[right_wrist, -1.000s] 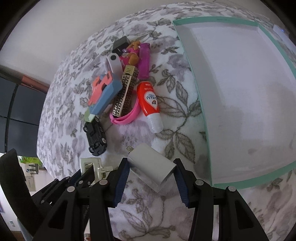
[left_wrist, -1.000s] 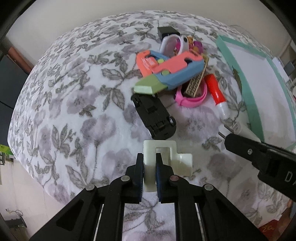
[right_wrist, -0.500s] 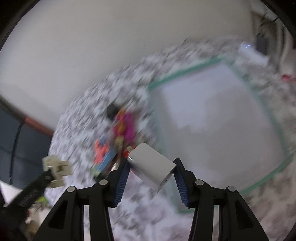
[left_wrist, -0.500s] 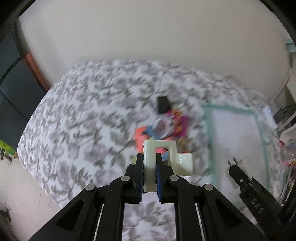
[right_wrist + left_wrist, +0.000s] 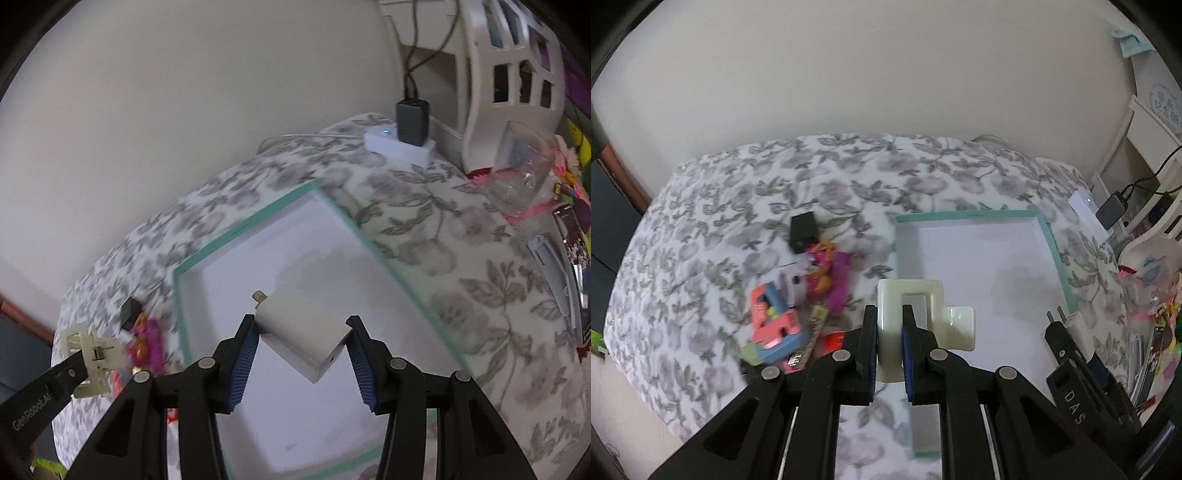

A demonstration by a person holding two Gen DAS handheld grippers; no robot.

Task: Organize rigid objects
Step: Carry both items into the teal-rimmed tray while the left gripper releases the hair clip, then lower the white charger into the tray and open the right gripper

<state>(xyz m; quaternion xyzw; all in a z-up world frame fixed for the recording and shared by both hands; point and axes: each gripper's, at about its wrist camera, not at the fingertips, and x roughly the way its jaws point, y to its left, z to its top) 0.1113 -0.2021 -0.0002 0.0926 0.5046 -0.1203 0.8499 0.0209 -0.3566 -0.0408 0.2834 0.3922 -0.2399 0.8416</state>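
My left gripper point(image 5: 890, 341) is shut on a cream plastic bracket point(image 5: 916, 314) and holds it in the air above the near left edge of a white tray with a teal rim point(image 5: 967, 215). My right gripper point(image 5: 301, 349) is shut on a white plug adapter point(image 5: 303, 338), held above the tray point(image 5: 236, 230). The adapter also shows in the left wrist view point(image 5: 1078, 325), and the bracket in the right wrist view point(image 5: 92, 354). A pile of toys point(image 5: 798, 299) lies on the floral cloth left of the tray.
A black box point(image 5: 802, 232) lies behind the pile. A white power strip with a black charger point(image 5: 400, 138) sits at the cloth's far right corner. A white shelf point(image 5: 509, 66) and colourful clutter point(image 5: 1152, 325) stand to the right. A wall is behind.
Both grippers have risen from the cloth with their objects and moved right, toward the tray. The pile now lies far below and to the left.
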